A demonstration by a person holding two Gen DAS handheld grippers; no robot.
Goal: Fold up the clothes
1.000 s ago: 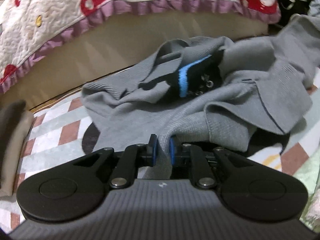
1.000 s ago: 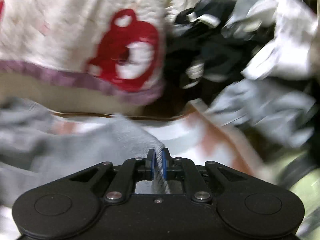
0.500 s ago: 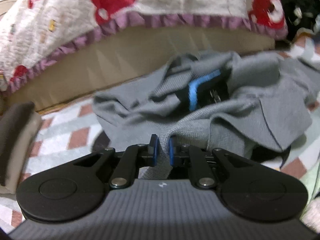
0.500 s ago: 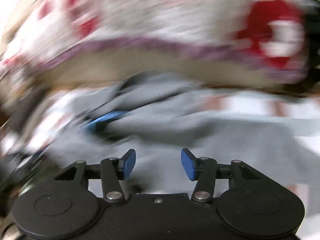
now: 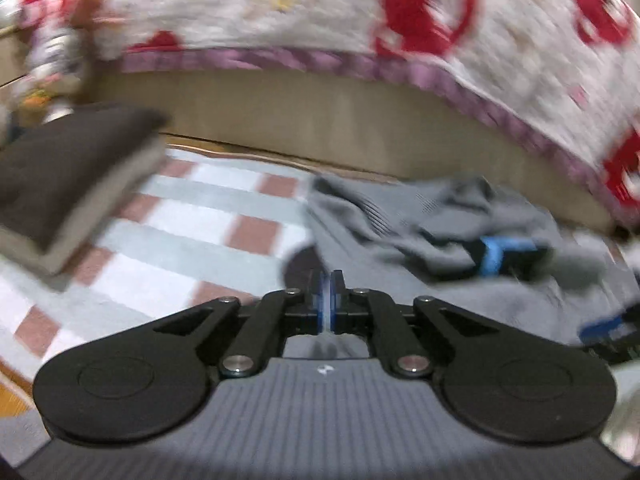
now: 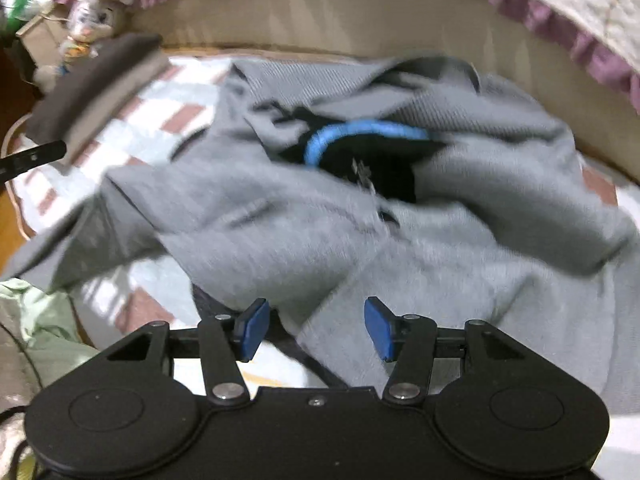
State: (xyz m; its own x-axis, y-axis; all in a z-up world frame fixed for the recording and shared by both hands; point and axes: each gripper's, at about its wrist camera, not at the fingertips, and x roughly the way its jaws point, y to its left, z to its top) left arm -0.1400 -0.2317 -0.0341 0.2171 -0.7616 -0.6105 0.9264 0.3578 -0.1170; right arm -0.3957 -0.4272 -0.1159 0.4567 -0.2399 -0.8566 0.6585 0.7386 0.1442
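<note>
The left gripper (image 5: 327, 300) is pinched shut on a thin edge of the grey sweater (image 6: 360, 216); the right gripper (image 6: 316, 330) stands wide, pads apart over the cloth, clasping nothing. From the right wrist the sweater lies crumpled on the checked mat (image 6: 160, 104), long axis running roughly 9 to 3 o'clock, its black, blue-trimmed collar (image 6: 360, 136) opening toward 12; the left wrist view shows it blurred at 3 o'clock; a folded dark garment (image 5: 72, 176) sits at 10; only the right view shows a plush toy (image 6: 94, 12) at 11.
</note>
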